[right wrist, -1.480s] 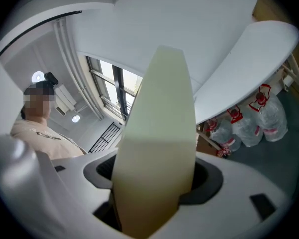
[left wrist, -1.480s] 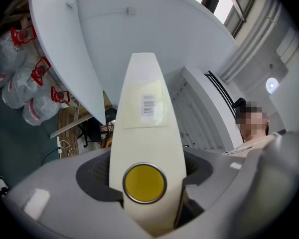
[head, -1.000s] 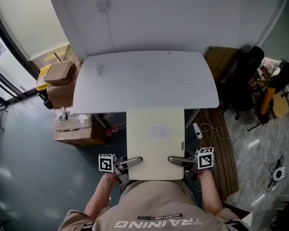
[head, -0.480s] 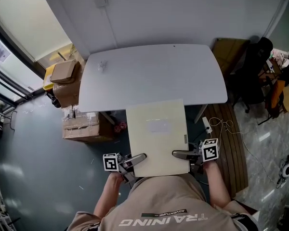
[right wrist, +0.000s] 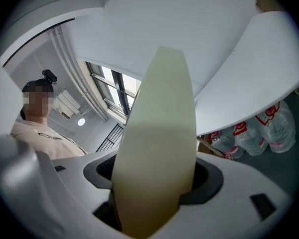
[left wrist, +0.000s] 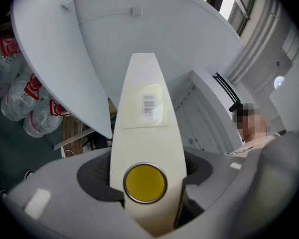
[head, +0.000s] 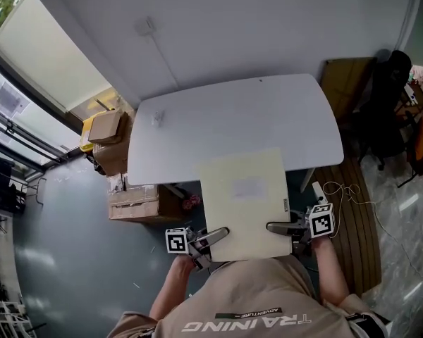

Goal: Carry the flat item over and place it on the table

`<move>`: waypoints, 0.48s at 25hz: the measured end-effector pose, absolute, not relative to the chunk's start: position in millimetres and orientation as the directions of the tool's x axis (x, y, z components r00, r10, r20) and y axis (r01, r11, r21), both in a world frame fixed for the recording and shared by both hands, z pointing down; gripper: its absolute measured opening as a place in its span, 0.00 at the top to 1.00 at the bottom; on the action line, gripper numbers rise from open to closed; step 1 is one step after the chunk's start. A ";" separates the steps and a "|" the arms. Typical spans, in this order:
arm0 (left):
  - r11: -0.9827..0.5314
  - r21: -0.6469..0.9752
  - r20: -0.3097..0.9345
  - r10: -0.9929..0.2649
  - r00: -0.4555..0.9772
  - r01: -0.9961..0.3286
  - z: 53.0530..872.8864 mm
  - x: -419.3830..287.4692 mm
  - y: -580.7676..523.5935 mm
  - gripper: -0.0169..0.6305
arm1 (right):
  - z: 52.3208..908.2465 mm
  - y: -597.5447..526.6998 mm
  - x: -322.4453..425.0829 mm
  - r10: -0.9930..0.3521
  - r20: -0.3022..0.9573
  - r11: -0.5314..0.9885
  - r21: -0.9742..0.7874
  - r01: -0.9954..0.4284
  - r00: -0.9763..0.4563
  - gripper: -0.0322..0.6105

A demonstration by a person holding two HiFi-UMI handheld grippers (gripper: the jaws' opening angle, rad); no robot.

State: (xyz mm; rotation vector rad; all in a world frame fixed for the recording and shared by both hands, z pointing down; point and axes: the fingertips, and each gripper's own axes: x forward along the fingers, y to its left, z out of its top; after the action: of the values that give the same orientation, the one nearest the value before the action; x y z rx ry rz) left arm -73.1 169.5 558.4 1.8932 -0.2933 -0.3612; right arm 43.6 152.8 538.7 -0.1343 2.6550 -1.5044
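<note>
Both pairs of jaws were clamped on the flat item (head: 245, 199). The left gripper (head: 218, 234) gripped its left long edge and the right gripper (head: 278, 227) its right long edge. Each gripper view showed the board wedged between the pads and running straight out ahead.

Both grips sat at the end nearest the person, roughly level with each other, so neither hand had the lead. The board's long axis pointed away from the body toward the table (head: 197, 122). In the head view its far end already overlapped the table's near edge, while most of its length hung out over the floor on the person's side. From that steep angle I could not say whether the far end rested on the tabletop or floated just above it. My judgement was that the coming move turned on pushing forward along that axis until the table carried the whole panel.

It looked like a thin, stiff rectangular panel, cream and plain. A pale label (left wrist: 148, 103) with a barcode sat near the middle of one face.
</note>
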 end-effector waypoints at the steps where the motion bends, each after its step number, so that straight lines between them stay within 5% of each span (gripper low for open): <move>1: -0.341 0.939 -0.099 -0.370 0.924 -0.036 559.0 -69.7 163.0 0.51 | 538.5 146.7 47.7 -0.125 -0.037 0.515 -0.857 -0.033 -0.992 0.47; 12: -0.344 0.934 -0.040 -0.367 0.929 -0.095 555.7 -30.8 106.0 0.51 | 540.7 90.6 87.5 -0.121 -0.075 0.510 -0.860 0.003 -0.990 0.47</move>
State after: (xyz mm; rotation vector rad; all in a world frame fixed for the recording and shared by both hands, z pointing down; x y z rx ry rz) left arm -30.8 106.0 555.7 1.9146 -0.3365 -0.2891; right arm 87.5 90.6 540.7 -0.1023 2.6192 -1.4918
